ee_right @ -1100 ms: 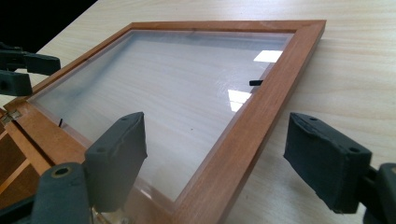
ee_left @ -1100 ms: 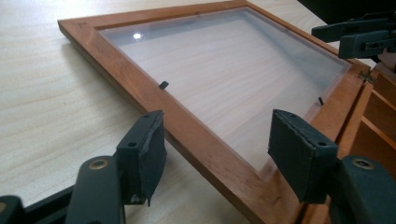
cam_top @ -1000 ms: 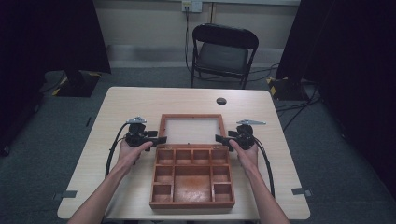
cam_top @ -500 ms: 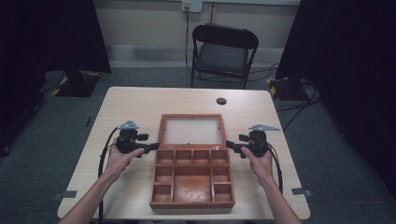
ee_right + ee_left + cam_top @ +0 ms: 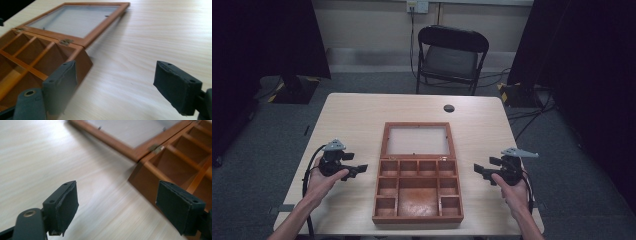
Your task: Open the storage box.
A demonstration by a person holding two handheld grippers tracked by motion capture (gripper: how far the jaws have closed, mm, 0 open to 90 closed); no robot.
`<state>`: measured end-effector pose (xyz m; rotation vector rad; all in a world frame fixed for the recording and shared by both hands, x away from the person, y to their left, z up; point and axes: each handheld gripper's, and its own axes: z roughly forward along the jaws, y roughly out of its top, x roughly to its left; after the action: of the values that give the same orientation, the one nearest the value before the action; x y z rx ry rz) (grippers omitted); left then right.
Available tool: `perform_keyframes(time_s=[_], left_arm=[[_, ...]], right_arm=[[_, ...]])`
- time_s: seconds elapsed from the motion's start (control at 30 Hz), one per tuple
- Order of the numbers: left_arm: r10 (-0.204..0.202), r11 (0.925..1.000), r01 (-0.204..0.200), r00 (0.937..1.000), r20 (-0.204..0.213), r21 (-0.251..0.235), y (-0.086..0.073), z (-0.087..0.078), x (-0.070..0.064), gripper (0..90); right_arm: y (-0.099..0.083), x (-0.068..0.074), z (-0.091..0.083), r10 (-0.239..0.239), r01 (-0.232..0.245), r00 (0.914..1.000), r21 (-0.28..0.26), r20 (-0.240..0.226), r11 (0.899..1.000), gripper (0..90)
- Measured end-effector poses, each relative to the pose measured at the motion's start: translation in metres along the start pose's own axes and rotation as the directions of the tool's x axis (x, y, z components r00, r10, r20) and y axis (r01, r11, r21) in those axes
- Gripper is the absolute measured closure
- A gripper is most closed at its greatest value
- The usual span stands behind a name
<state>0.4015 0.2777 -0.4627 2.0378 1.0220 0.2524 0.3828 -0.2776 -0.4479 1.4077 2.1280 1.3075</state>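
A wooden compartment box (image 5: 418,191) lies open in the middle of the table, its glass-paned lid (image 5: 417,140) folded flat behind it. Its several compartments look empty. My left gripper (image 5: 360,170) is held off the box's left side, jaws open and pointing at it. In the left gripper view the box's corner (image 5: 147,182) and hinge sit between the open jaws (image 5: 120,210). My right gripper (image 5: 478,170) hovers open off the box's right side. The right gripper view shows the box (image 5: 37,57) and lid (image 5: 75,20) to the left of my right gripper (image 5: 117,87).
A small black round grommet (image 5: 449,108) sits near the table's far edge. A black folding chair (image 5: 451,57) stands behind the table. Bare tabletop (image 5: 347,120) surrounds the box on both sides.
Both grippers have drawn outward and back from the box's hinge line, the left one to the left, the right one to the right. The box stays open and still.
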Motion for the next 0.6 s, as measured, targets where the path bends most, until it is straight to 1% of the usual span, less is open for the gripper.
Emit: perform_keyframes(time_s=[0.03, 0.07, 0.1, 0.17, 0.2, 0.27, 0.3, 0.33, 0.37, 0.4, 0.43, 0.47, 0.5, 0.53, 0.57, 0.6], left_arm=[[0.0, 1.0, 0.0, 1.0, 0.0, 0.0, 0.0, 0.0, 0.0, 19.9], [-0.002, 0.9999, 0.002, 1.0, -0.003, 0.013, -0.003, -0.001, 0.001, 20.2], [-0.002, 0.9997, 0.002, 0.9997, -0.023, 0.025, -0.008, -0.002, 0.002, 20.0], [-0.016, 0.9992, 0.017, 0.9994, -0.03, 0.035, -0.014, -0.005, 0.006, 19.6], [-0.019, 0.9992, 0.02, 0.9991, -0.039, 0.035, -0.017, -0.006, 0.008, 18.8], [-0.031, 0.9985, 0.033, 0.9977, -0.061, 0.044, -0.022, -0.008, 0.012, 18.6], [-0.031, 0.9985, 0.033, 0.9977, -0.061, 0.044, -0.022, -0.008, 0.012, 18.6], [-0.039, 0.9978, 0.044, 0.9936, -0.106, 0.05, -0.027, -0.009, 0.016, 18.6], [-0.039, 0.9978, 0.044, 0.9936, -0.106, 0.05, -0.027, -0.009, 0.016, 18.6], [-0.09, 0.9947, 0.095, 0.9899, -0.109, 0.038, -0.033, -0.01, 0.022, 18.7], [-0.09, 0.9947, 0.095, 0.9899, -0.109, 0.038, -0.033, -0.01, 0.022, 18.6], [-0.088, 0.9926, 0.098, 0.9867, -0.136, 0.071, -0.038, -0.008, 0.024, 18.5], [-0.088, 0.9926, 0.098, 0.9867, -0.136, 0.071, -0.038, -0.008, 0.024, 18.0], [-0.042, 0.9952, 0.058, 0.9802, -0.193, 0.078, -0.041, -0.008, 0.023, 18.0], [-0.049, 0.9952, 0.065, 0.9772, -0.207, 0.073, -0.041, -0.008, 0.023, 18.0], [-0.063, 0.995, 0.078, 0.9755, -0.211, 0.063, -0.042, -0.009, 0.025, 17.9]], right_arm=[[0.0, 0.0, 0.0, 0.0, 0.0, 1.0, 0.0, 0.0, 1.0, 17.7], [-0.007, -0.006, -0.007, 0.011, -0.011, 0.9997, 0.006, 0.02, 1.0, 17.7], [-0.009, -0.008, -0.008, 0.011, -0.012, 0.9996, 0.01, 0.026, 1.0, 17.6], [-0.014, -0.012, -0.012, 0.016, -0.017, 0.999, 0.021, 0.041, 1.0, 17.6], [-0.017, -0.014, -0.014, 0.023, -0.024, 0.9987, 0.03, 0.046, 0.999, 17.5], [-0.022, -0.018, -0.016, 0.019, -0.022, 0.9973, 0.042, 0.071, 0.999, 17.4], [-0.022, -0.018, -0.016, 0.019, -0.022, 0.9973, 0.042, 0.071, 0.999, 17.4], [-0.027, -0.022, -0.016, 0.021, -0.026, 0.9959, 0.058, 0.088, 0.998, 17.2], [-0.027, -0.022, -0.016, 0.021, -0.026, 0.9959, 0.058, 0.088, 0.998, 17.2], [-0.032, -0.026, -0.014, 0.008, -0.019, 0.9922, 0.085, 0.124, 0.996, 16.5], [-0.032, -0.026, -0.014, 0.008, -0.019, 0.9922, 0.085, 0.124, 0.996, 16.5], [-0.038, -0.031, -0.012, 0.027, -0.042, 0.9905, 0.11, 0.135, 0.993, 16.1], [-0.038, -0.031, -0.012, 0.027, -0.042, 0.9905, 0.11, 0.135, 0.993, 16.1], [-0.042, -0.033, -0.01, 0.007, -0.032, 0.9846, 0.144, 0.175, 0.989, 15.6], [-0.044, -0.035, -0.009, 0.019, -0.047, 0.9835, 0.152, 0.18, 0.987, 15.3], [-0.047, -0.036, -0.007, 0.027, -0.057, 0.9817, 0.158, 0.189, 0.986, 14.2]])
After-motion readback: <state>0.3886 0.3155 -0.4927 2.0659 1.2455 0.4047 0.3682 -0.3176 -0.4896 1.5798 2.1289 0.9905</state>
